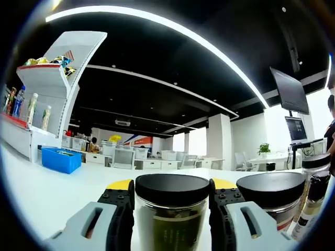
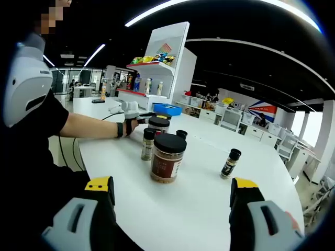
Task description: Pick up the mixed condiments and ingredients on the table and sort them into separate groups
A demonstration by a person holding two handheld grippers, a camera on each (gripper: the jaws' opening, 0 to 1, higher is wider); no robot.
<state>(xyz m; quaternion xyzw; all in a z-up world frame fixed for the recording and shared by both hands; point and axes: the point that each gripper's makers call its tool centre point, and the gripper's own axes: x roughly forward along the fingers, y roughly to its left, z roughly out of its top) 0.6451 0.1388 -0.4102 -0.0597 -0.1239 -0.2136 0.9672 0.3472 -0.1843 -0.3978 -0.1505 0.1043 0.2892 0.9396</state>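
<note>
In the left gripper view, the left gripper (image 1: pixel 172 219) was clamped on a black-lidded jar (image 1: pixel 171 212) of dark greenish contents, its jaws pressed against both sides of the glass. Just right of it stood a second black-lidded jar (image 1: pixel 274 198), and at the far right edge a slim bottle (image 1: pixel 314 183) with a black cap. A blue bin (image 1: pixel 62 159) sat far off to the left on the white table (image 1: pixel 31 193), below a white display shelf (image 1: pixel 49 83).

In the right gripper view, the right gripper (image 2: pixel 172 209) stood with its jaws wide apart, holding nothing, above the table. Ahead of it stood a large jar of brown contents (image 2: pixel 167 158), a small spice bottle (image 2: pixel 148 145) just left of it, and another small bottle (image 2: pixel 230 163) well apart to the right. Farther off, the left gripper held its jar (image 2: pixel 158 124)
</note>
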